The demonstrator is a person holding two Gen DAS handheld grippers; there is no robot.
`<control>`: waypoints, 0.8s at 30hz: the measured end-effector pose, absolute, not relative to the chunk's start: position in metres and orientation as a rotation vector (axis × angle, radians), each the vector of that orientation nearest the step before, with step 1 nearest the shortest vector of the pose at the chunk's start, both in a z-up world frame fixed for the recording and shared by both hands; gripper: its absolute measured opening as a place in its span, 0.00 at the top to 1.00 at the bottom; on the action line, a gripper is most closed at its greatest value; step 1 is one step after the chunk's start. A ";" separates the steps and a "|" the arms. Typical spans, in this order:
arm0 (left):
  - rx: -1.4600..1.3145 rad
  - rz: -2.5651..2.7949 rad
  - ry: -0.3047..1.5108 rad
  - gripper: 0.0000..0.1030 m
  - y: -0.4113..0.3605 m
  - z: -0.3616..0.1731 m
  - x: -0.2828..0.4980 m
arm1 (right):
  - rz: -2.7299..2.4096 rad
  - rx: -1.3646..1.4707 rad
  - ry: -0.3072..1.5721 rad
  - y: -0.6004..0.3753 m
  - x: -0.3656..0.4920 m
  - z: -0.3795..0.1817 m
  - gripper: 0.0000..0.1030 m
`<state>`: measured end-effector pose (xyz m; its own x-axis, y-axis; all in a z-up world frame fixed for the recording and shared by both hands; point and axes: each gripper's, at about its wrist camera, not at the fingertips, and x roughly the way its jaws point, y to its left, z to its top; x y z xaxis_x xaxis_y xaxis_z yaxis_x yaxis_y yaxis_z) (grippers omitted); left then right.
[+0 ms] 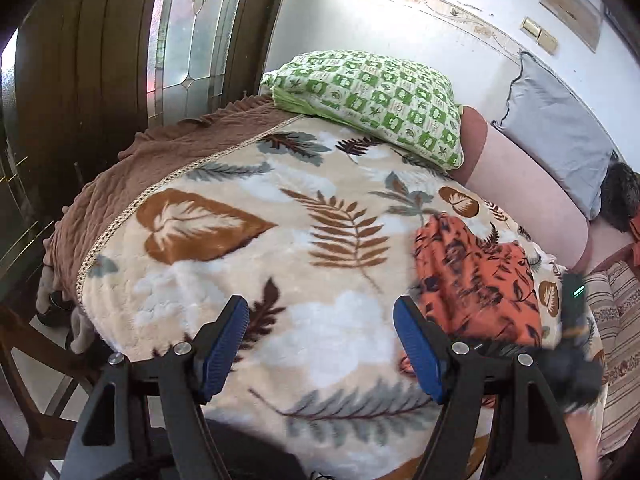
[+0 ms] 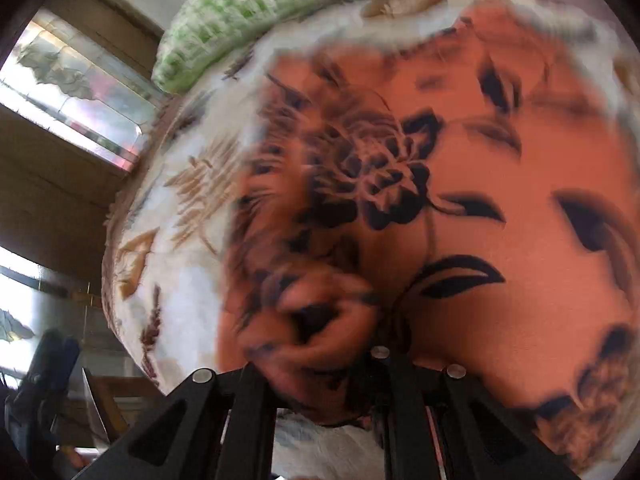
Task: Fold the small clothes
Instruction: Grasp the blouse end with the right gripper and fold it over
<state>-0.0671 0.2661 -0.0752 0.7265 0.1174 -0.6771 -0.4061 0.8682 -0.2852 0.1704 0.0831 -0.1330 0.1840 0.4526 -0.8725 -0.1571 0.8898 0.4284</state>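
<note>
orange floral garment (image 2: 460, 208) bunched in the pinching right claw (image 2: 320, 376); left claw (image 1: 320, 344) spread over the bed's leaf-print blanket (image 1: 240, 240).

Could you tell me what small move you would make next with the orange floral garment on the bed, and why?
Probably bring the open, empty left gripper across to take a free edge of the orange floral garment. The right gripper appears shut on a bunch of it, and the cloth lies crumpled on the leaf-print blanket, so a second hold would let it be spread flat.

Sunlit white wall (image 1: 360, 28), leaded-glass wooden door (image 1: 188, 40), bed under a leaf-print blanket (image 1: 240, 184).
</note>
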 end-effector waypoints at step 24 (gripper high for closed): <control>-0.382 0.281 0.672 0.26 0.237 -0.056 -0.076 | 0.774 0.498 1.214 0.114 0.157 -0.125 0.17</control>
<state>-0.0757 0.2369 -0.0557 0.7492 0.1293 -0.6496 -0.3718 0.8937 -0.2509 0.1571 0.1141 -0.1245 0.1490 0.7558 -0.6376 -0.2593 0.6521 0.7124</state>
